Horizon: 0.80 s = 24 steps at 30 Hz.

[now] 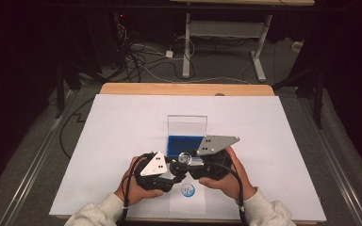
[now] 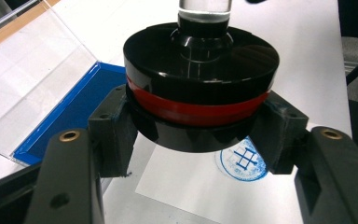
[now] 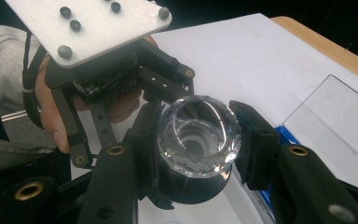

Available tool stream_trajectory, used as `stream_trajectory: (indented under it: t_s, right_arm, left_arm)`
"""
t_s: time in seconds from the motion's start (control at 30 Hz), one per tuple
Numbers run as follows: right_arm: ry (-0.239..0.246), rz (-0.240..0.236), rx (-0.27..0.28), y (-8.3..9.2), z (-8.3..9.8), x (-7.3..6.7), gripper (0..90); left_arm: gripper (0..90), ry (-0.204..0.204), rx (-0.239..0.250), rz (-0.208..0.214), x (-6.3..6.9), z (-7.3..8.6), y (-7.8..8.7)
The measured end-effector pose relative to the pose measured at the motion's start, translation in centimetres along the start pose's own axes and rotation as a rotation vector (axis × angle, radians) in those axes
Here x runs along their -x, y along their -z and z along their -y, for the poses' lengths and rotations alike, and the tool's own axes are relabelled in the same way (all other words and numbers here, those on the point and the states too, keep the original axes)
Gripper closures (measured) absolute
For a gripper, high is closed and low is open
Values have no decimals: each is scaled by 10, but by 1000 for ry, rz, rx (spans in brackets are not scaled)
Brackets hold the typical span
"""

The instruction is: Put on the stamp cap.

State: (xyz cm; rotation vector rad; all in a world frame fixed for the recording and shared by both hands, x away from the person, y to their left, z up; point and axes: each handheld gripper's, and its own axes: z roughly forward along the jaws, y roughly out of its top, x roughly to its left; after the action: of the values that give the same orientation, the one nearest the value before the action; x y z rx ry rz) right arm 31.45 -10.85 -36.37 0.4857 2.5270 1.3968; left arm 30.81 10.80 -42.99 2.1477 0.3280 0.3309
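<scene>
High view: near the lower centre of the frame both grippers hold one stamp (image 1: pixel 185 160). The left gripper (image 2: pixel 200 126) is clamped on its black round base with the red band, the right gripper (image 3: pixel 198 135) on its clear faceted knob. Below lies the paper (image 2: pixel 186 186) with a blue stamp mark (image 2: pixel 242 161); the blue ink pad (image 1: pixel 185 143) is just above.

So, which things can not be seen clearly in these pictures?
- Stamp underside: in the left gripper view it faces down, so its ink face is hidden.
- Blue print on the paper: partly covered by the stamp; in the high view too small to read.
- Ink pad: in the high view its near edge is hidden behind the right gripper.
</scene>
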Motion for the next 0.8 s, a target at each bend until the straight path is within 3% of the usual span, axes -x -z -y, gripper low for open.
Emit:
stream_trajectory:
  t_s: [0.8]
  right_arm:
    - [6, -5, -30, -9, 6, -2, 568]
  left_arm:
    - [367, -45, -75, -42, 5, 0, -3]
